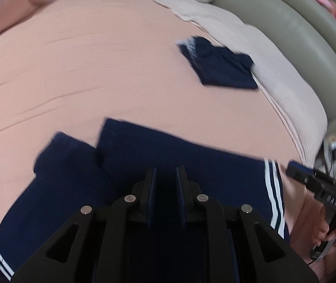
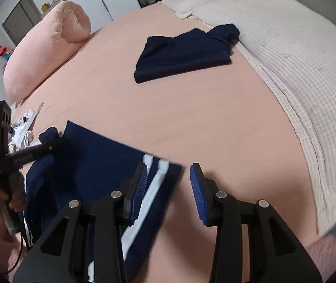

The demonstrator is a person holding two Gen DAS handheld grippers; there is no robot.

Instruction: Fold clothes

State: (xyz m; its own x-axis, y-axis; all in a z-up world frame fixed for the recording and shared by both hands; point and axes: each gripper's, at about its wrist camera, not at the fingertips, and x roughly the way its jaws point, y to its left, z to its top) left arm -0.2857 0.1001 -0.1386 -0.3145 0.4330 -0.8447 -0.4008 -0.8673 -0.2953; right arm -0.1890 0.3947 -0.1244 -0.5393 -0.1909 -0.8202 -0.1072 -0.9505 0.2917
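The left hand-held gripper (image 1: 165, 176) is hovering over the navy white-striped fabric garment (image 1: 168, 155) on the pink bed sheet (image 1: 97, 70), jaws narrowly parted, grip uncertain. The right hand-held gripper (image 2: 169, 176) is standing open astride the garment's striped edge. A folded navy garment (image 2: 184, 52) is lying at twelve o'clock.

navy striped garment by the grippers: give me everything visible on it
The navy garment looks like soft knit sportswear with white side stripes. It lies mostly flat on the pink bedsheet, partly folded, one panel overlapping another near the left gripper. That gripper's narrow jaws sit over the fabric; whether they pinch it is unclear. The right gripper is open, straddling its striped corner.
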